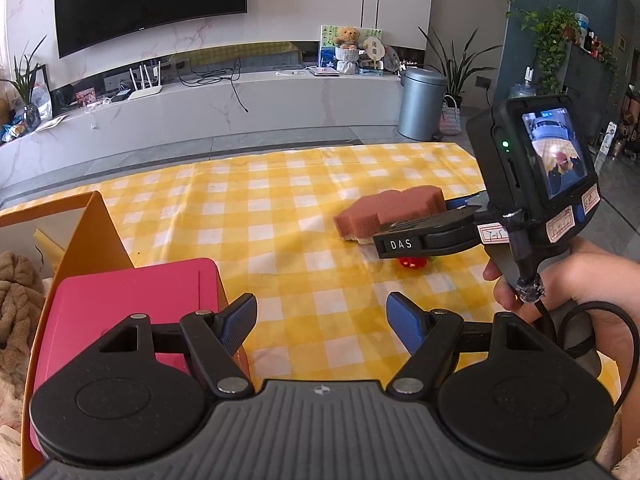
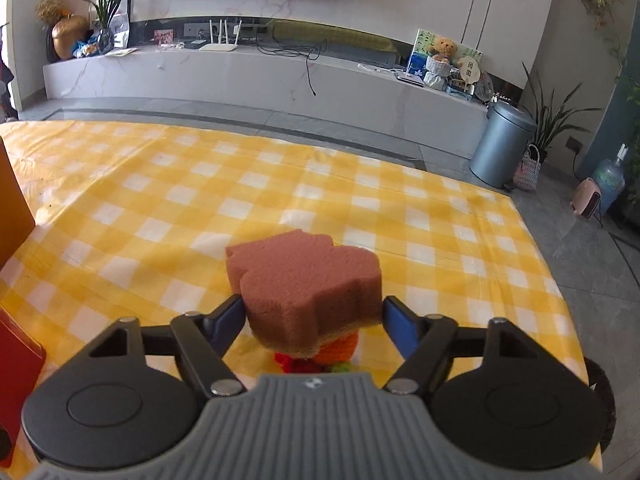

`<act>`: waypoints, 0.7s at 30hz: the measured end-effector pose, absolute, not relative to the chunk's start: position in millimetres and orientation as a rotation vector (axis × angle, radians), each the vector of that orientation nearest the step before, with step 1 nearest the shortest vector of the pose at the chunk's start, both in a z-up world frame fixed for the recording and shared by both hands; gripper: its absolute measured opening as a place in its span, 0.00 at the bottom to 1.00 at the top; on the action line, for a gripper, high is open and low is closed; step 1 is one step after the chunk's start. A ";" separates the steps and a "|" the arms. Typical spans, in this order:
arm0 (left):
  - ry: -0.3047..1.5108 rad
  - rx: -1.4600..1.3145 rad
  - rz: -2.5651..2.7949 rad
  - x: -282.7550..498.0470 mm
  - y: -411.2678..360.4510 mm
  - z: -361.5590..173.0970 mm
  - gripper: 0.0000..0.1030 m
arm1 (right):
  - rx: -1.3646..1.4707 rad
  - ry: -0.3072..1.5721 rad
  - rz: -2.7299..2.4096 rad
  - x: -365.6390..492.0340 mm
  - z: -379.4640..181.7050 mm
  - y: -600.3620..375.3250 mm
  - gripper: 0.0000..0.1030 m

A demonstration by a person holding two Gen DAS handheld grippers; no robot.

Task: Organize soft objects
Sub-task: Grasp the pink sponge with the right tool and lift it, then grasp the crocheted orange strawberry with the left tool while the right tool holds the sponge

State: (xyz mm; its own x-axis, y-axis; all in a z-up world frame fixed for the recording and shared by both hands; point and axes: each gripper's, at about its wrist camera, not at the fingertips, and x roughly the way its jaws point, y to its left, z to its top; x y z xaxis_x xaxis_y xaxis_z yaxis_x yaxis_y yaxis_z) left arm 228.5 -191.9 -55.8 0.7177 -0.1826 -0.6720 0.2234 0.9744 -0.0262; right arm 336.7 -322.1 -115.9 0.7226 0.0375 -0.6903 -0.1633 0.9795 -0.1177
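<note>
The right gripper (image 2: 312, 316) points down at a slant toward the surface (image 2: 168, 200), which has a yellow and white checked cloth on it. A brown sponge (image 2: 304, 280) with bumpy edges sits between its jaws. Both blue pads touch the sides of the sponge, so the jaws are grasping it. Under the sponge is a small orange and red knitted toy (image 2: 336, 346), mostly hidden.

From the left wrist view, a hand (image 1: 576, 280) holds the right gripper's handle from the right side, fingers wrapped around it. The gripper lies almost flat over the cloth, reaching left to the sponge (image 1: 384, 210).

The left gripper (image 1: 322, 324) also points down at a slant. Its jaws are wide apart with nothing in them. Beside it on the left is an orange box (image 1: 96, 232) with a pink thing (image 1: 132, 300) and something brown and fluffy (image 1: 16, 300) inside.
</note>
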 end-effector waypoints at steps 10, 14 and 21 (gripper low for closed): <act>0.746 0.055 -0.217 229.7 -196.4 -57.2 0.84 | -0.112 0.680 0.145 312.6 -88.8 -325.8 0.67; 0.709 0.091 -0.248 226.5 -205.9 -60.3 0.85 | -0.023 0.605 0.120 292.4 -61.8 -340.3 0.67; 0.638 0.008 -0.305 236.5 -233.1 -83.6 0.86 | 0.005 0.685 -0.139 280.3 -60.2 -370.9 0.67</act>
State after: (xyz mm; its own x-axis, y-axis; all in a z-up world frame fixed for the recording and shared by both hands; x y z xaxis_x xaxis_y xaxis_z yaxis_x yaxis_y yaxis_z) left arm 236.5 -233.1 -83.6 0.7599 -0.2779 -0.5876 0.2828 0.9553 -0.0861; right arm 280.3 -370.9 -60.2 0.7657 -0.1258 -0.6308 0.1293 0.9908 -0.0407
